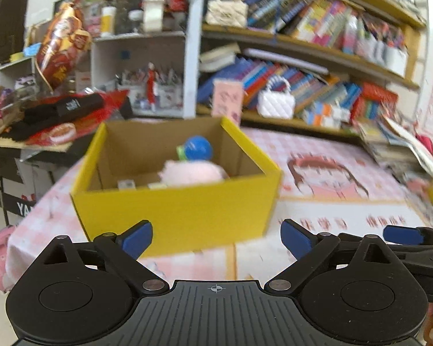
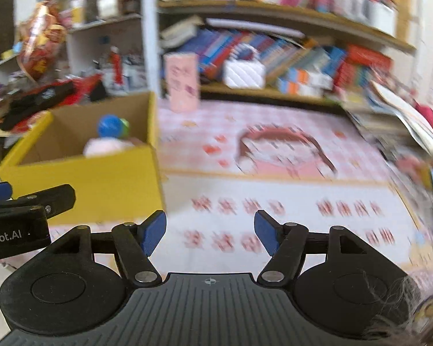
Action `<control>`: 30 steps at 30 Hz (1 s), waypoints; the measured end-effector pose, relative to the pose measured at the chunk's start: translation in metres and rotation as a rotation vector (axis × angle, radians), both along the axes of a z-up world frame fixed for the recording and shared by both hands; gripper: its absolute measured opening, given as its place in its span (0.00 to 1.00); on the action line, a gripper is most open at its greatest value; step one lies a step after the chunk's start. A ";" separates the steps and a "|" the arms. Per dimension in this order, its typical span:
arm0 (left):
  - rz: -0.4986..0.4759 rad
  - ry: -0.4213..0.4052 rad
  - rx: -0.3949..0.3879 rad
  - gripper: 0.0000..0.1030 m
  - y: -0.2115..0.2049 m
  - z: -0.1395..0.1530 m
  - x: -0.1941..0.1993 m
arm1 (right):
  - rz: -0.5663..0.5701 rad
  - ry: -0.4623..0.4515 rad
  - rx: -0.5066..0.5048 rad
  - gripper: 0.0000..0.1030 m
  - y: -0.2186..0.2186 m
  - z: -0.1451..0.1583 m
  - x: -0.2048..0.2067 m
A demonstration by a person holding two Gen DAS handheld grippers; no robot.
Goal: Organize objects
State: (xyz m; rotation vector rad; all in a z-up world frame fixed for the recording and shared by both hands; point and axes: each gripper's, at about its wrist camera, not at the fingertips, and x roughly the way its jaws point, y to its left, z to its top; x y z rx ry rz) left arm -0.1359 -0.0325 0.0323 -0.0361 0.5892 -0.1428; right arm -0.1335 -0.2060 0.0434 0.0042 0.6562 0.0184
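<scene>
A yellow cardboard box stands on the pink checked tablecloth, straight ahead of my left gripper. Inside it lie a pink plush toy, a blue ball with something green beside it, and small pale items at the front. My left gripper is open and empty, close to the box's near wall. My right gripper is open and empty over the tablecloth, to the right of the box. The plush and ball show there too.
Bookshelves packed with books and a white quilted handbag stand behind the table. A pink card stands behind the box. Snack bags and black items pile up at the left. Stacked magazines lie at the right edge.
</scene>
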 end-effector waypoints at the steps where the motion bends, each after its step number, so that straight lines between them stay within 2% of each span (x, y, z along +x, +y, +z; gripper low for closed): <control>1: -0.010 0.008 0.003 0.94 -0.004 -0.002 -0.004 | -0.018 0.010 -0.001 0.63 -0.005 -0.003 -0.005; 8: -0.089 0.030 0.068 0.94 -0.038 -0.011 -0.017 | -0.162 0.044 0.000 0.66 -0.036 -0.016 -0.038; 15: -0.120 0.028 0.118 0.97 -0.065 -0.010 -0.020 | -0.206 0.029 -0.008 0.73 -0.056 -0.016 -0.044; 20: -0.098 0.024 0.131 0.98 -0.073 -0.007 -0.021 | -0.215 0.011 -0.015 0.81 -0.065 -0.013 -0.044; 30: -0.033 0.033 0.158 0.98 -0.079 -0.006 -0.018 | -0.198 0.007 -0.014 0.82 -0.071 -0.011 -0.040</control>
